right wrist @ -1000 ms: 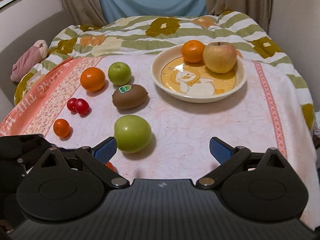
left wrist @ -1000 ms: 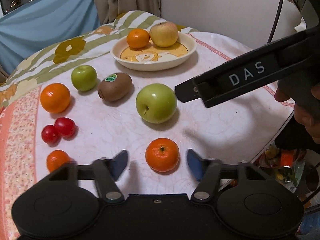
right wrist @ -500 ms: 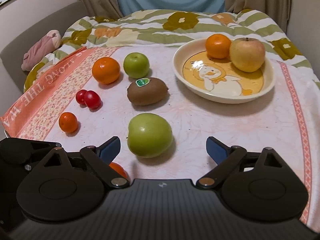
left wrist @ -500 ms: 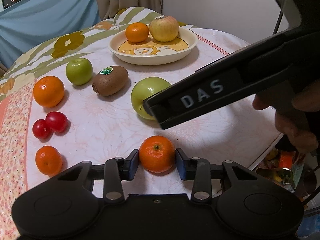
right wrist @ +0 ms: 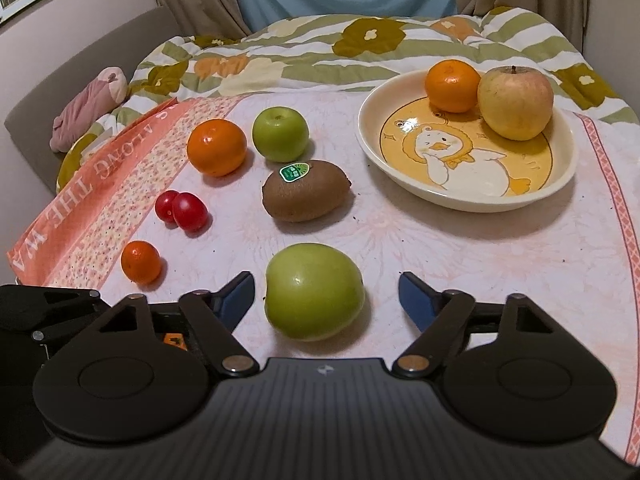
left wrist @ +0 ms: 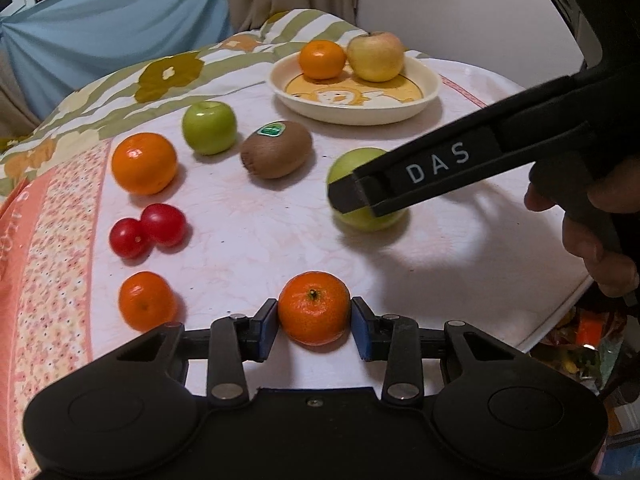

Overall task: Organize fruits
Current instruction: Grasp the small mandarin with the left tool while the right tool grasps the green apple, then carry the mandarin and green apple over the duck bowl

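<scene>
My left gripper (left wrist: 314, 330) is shut on a small mandarin (left wrist: 314, 306) that rests on the tablecloth near the front edge. My right gripper (right wrist: 324, 285) straddles a large green apple (right wrist: 314, 292); its jaws are closing, and a gap shows between each blue pad and the apple. From the left wrist view, a right gripper finger (left wrist: 420, 170) crosses over that apple (left wrist: 362, 218). A cream duck-print plate (right wrist: 370, 140) at the back right holds an orange (right wrist: 452, 86) and a yellow-red apple (right wrist: 516, 102).
On the cloth lie a kiwi (right wrist: 304, 190), a small green apple (right wrist: 280, 134), an orange (right wrist: 217, 152), two cherry tomatoes (right wrist: 184, 210) and a small mandarin (right wrist: 141, 261). The table edge (left wrist: 560, 312) drops off at the right. A hand (left wrist: 600, 248) holds the right gripper.
The left gripper's jaws shut onto the mandarin. The right gripper came forward and down around the large green apple, and its jaws have narrowed.
</scene>
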The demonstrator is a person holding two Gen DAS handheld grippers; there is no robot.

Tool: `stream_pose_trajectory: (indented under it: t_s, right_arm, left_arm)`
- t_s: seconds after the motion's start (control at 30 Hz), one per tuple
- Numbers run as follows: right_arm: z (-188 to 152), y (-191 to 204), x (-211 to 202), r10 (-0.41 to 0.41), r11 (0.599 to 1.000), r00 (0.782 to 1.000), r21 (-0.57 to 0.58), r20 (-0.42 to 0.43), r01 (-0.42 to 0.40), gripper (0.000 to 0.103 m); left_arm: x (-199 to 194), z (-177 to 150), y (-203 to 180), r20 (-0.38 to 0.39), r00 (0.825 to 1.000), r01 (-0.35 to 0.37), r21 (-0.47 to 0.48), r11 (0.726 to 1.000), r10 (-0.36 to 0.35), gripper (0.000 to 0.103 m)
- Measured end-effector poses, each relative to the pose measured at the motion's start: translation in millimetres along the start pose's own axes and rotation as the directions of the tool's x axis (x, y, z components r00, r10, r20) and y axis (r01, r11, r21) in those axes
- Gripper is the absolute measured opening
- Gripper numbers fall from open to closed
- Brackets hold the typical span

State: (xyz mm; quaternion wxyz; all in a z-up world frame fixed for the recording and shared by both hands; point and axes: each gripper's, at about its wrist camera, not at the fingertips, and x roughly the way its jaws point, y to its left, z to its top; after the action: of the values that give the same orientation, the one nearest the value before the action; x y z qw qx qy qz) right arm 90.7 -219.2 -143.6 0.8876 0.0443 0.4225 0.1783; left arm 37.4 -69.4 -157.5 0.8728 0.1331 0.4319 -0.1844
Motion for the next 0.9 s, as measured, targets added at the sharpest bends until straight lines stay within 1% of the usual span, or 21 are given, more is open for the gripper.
stream_pose_trajectory:
  t_s: [0.03, 0.1, 0.13, 0.17, 0.33, 0.53, 0.67, 0.9]
  right_arm:
    - [0.5, -0.1, 2.1, 0.003, 1.000, 1.000, 0.002, -0.009, -0.003, 0.081]
    - [0.4, -0.6, 5.3, 0.017, 1.000, 1.000, 0.010, -0.023, -0.017, 0.076]
    - [0.0, -0.6, 6.0, 0.028, 0.999, 0.999, 0.017, -0.027, -0.028, 0.070]
    - [0.0, -0.2, 6.8, 0.040, 0.999, 0.999, 0.020, -0.032, -0.039, 0.070]
    - [-0.3, 8.2, 6.8, 0.015, 1.000, 0.999, -0.024, -0.030, -0.016, 0.070]
    - [0.7, 7.8, 0.4, 0.005, 1.000, 1.000, -0.006, -0.028, -0.005, 0.070]
    - [6.4, 6.0, -12.7, -0.010, 1.000, 1.000, 0.005, -0.012, 0.010, 0.070]
    - [24.6, -4.0, -48.8, -0.048, 0.999, 0.998, 0.009, 0.036, 0.048, 0.070]
  left_arm:
    - [-0.2, -0.2, 1.1, 0.000, 1.000, -0.004, 0.000, 1.000, 0.004, 0.042]
    - [-0.4, -0.2, 3.2, 0.001, 1.000, -0.009, -0.001, 1.000, 0.009, 0.042]
    - [0.0, 0.3, 4.1, 0.001, 1.000, -0.010, -0.004, 1.000, 0.010, 0.042]
    - [0.2, 1.0, 5.3, 0.002, 1.000, -0.011, -0.006, 1.000, 0.011, 0.042]
    - [-3.8, 5.3, 7.1, 0.015, 1.000, -0.015, -0.006, 1.000, 0.015, 0.042]
    - [-12.5, 14.2, 10.8, 0.033, 0.999, -0.020, -0.007, 1.000, 0.020, 0.042]
    - [-22.2, 23.1, 12.4, 0.048, 0.999, -0.024, -0.010, 1.000, 0.025, 0.042]
    - [-42.0, 47.9, 12.4, 0.087, 0.996, -0.031, -0.006, 1.000, 0.031, 0.042]
